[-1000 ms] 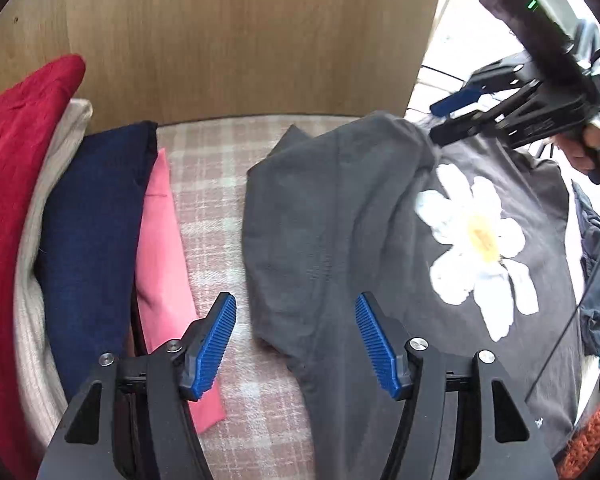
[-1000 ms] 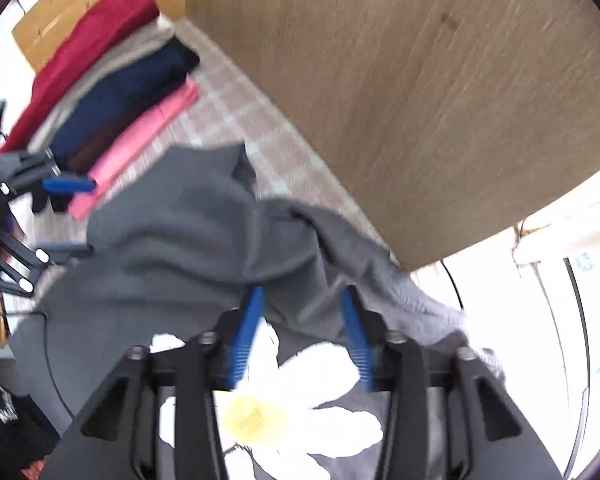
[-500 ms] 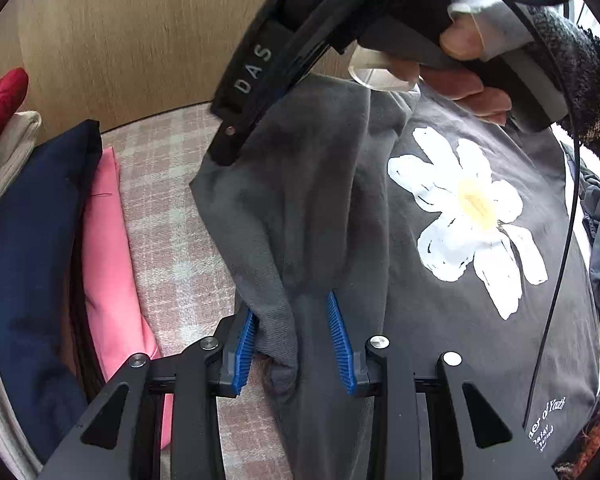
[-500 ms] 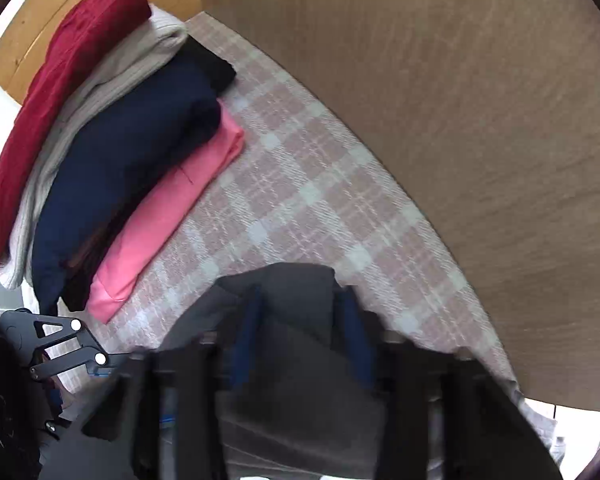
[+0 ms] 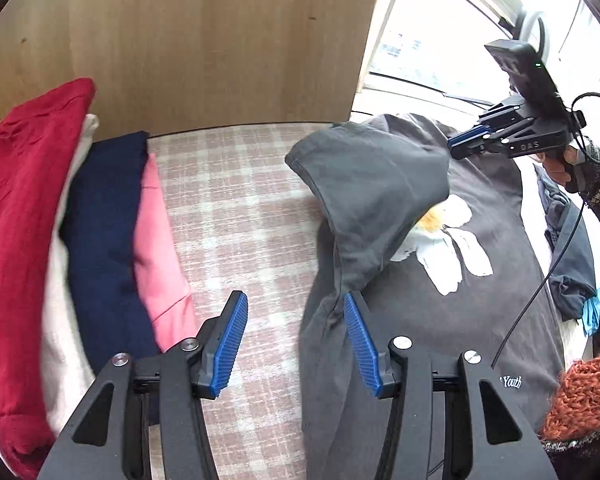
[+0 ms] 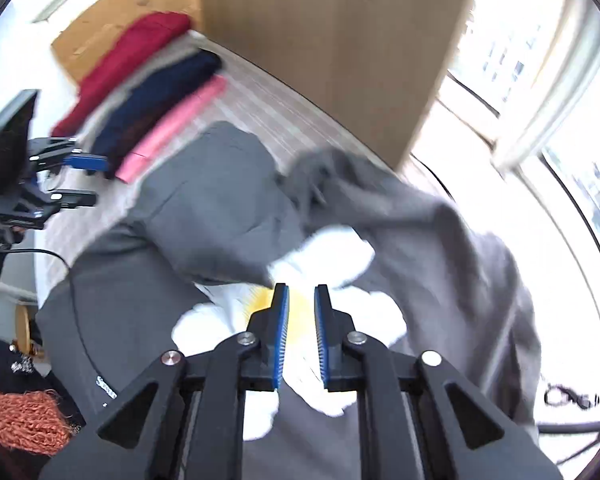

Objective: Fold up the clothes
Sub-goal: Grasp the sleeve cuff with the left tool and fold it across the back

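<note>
Four folded garments (image 5: pixel 100 240) lie stacked beside grey shirt (image 5: pixel 380 200).

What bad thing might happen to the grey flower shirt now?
The folded-over sleeve flap of the dark grey daisy-print T-shirt stands puffed up, not flat, so it might flop back. Both the left gripper and right gripper are open and hold nothing, and the black cable lying across the shirt could snag.

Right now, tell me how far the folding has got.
Done: a stack of folded clothes lies at the left of the checked cloth. In hand: the grey T-shirt has one sleeve flapped over its flower print. The left gripper and right gripper are both open and hold nothing. Left: the other sleeve and the body folds.
</note>
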